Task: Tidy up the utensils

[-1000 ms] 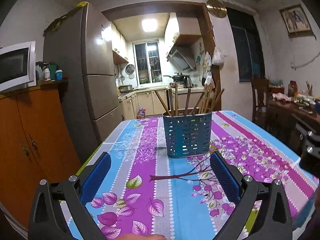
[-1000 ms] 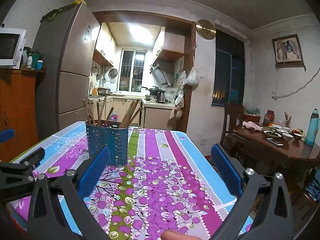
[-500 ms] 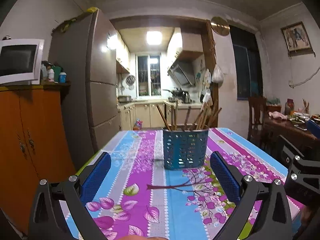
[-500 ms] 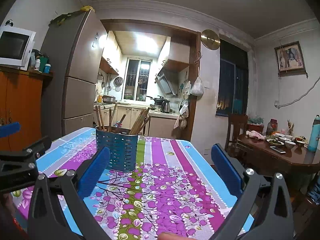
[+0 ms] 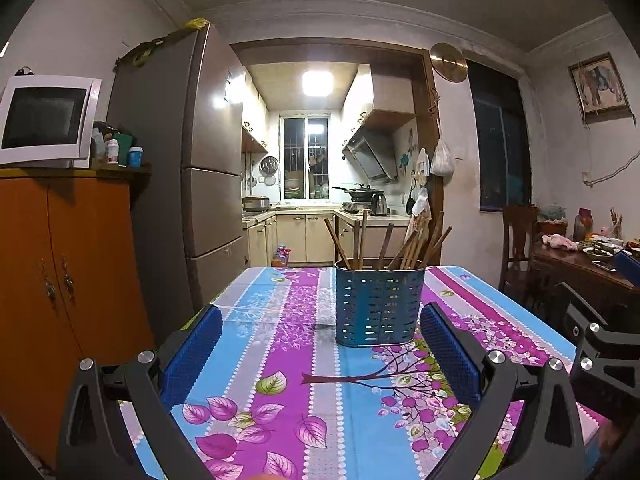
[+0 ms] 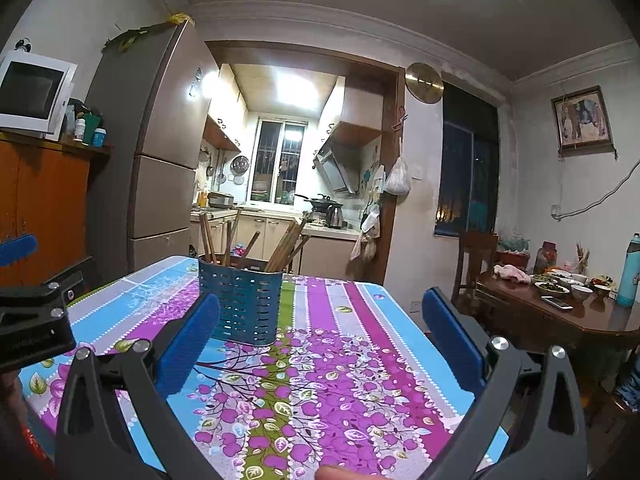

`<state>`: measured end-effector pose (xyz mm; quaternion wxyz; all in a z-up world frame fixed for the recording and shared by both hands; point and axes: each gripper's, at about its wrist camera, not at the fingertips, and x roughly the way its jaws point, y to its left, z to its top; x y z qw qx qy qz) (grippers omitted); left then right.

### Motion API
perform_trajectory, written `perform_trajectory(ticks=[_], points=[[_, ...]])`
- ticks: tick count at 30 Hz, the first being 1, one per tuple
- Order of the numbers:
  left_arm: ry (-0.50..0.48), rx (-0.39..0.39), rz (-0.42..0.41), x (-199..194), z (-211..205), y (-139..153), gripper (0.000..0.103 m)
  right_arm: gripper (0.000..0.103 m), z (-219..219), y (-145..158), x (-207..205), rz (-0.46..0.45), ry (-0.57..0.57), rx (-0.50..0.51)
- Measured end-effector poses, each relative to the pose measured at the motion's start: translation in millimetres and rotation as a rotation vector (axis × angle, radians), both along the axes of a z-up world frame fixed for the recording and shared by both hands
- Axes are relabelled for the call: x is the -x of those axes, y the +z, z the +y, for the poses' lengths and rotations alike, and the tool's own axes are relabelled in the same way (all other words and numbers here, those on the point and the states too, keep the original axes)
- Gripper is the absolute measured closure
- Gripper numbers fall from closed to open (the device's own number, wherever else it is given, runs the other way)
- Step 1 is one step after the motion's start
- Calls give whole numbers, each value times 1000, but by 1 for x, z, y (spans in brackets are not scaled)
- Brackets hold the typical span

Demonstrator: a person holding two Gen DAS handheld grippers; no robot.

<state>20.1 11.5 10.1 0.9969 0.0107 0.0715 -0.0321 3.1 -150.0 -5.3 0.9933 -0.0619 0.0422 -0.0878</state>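
A tall grey refrigerator (image 5: pixel 200 184) stands at the left of the kitchen doorway, with an orange wooden cabinet (image 5: pixel 64 272) beside it carrying a white microwave (image 5: pixel 46 120). At the right, a dark wooden dining table (image 6: pixel 568 320) holds bowls, a phone and a teal bottle (image 6: pixel 629 272).

Nearer, the tabletop (image 5: pixel 280 360) is covered by a cloth of blue, purple and grey stripes printed with leaves and blossoms. On it, toward the far end, a blue perforated utensil holder (image 5: pixel 378 306) stands upright, with wooden chopsticks (image 5: pixel 400 246) leaning in it at different angles.

The left gripper (image 5: pixel 320 350) hovers above the near part of the cloth with its jaws spread wide and nothing between them; the holder sits ahead, between the blue pads but well beyond them. The right gripper (image 6: pixel 320 340) is likewise spread wide and empty, with the holder ahead and to its left, partly behind the left pad.
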Motion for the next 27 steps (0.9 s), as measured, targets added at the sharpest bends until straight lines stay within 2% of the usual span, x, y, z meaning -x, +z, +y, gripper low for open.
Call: perform_trajectory(ticks=[11, 19, 27], points=[[6, -46, -6, 3, -8, -6, 4, 5, -2, 2, -2, 19, -2, -15], [6, -39, -1, 1, -6, -6, 4, 5, -5, 1, -2, 25, -6, -28], [43, 7, 49, -9, 4, -8, 6, 5, -6, 2, -3, 25, -8, -31]])
